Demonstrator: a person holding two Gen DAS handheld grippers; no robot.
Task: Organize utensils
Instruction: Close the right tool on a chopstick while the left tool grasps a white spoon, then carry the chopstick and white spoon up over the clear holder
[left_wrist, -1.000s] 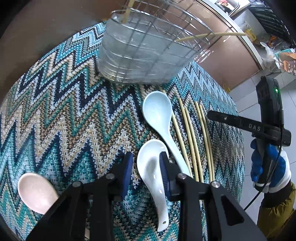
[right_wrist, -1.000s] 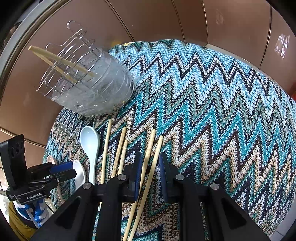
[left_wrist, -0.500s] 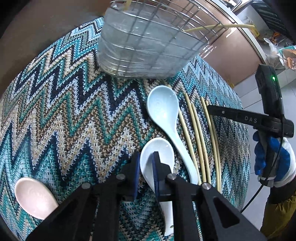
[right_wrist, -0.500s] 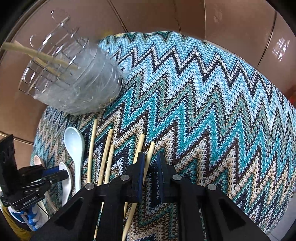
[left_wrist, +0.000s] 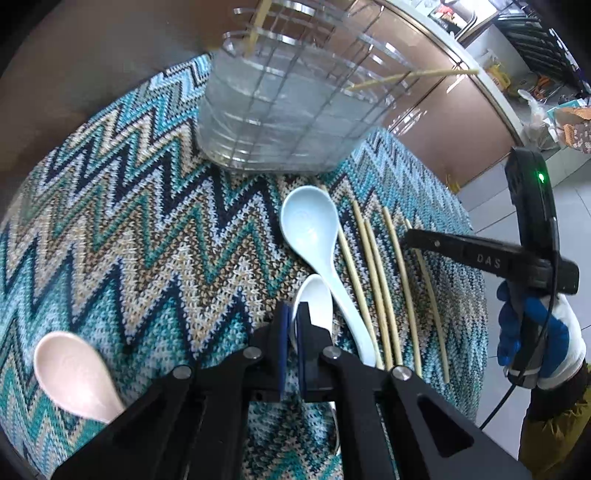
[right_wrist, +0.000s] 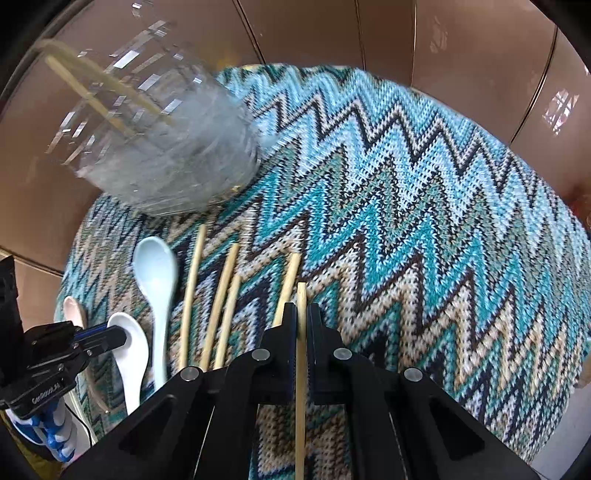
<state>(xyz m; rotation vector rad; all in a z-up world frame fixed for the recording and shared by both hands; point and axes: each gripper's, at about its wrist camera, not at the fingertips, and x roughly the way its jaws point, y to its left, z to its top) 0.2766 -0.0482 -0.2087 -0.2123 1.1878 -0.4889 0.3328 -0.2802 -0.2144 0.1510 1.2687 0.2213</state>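
Two hand-held grippers in use, both with jaws just closed down onto a utensil.

Left hand-held gripper (left_wrist: 291, 325): jaws drawn together, clamped on the rim of the white spoon (left_wrist: 317, 299). This spoon lies on the zigzag-knit cloth (left_wrist: 129, 229) covering the surface, with its handle running back under the gripper body.

Right hand-held gripper (right_wrist: 302, 321): jaws together, clamped on one chopstick (right_wrist: 301, 295). The stick passes between the pads, its tip projecting just ahead of them.

Loose items on the cloth:
- Pale blue spoon (left_wrist: 310, 229), just beside the white spoon, bowl toward the holder.
- Pink spoon (left_wrist: 74, 373), well apart, at the lower left of the left wrist view.
- Four more chopsticks (right_wrist: 218, 306) lying roughly parallel, between the blue spoon and the held stick.

Clear utensil holder (left_wrist: 291, 110) with a grid top stands at the far side of the cloth. Two chopsticks (left_wrist: 410, 75) are already in it, leaning out over the rim.

A gloved hand (left_wrist: 535, 339), blue and white, grips the right gripper's handle, seen from the left wrist view.
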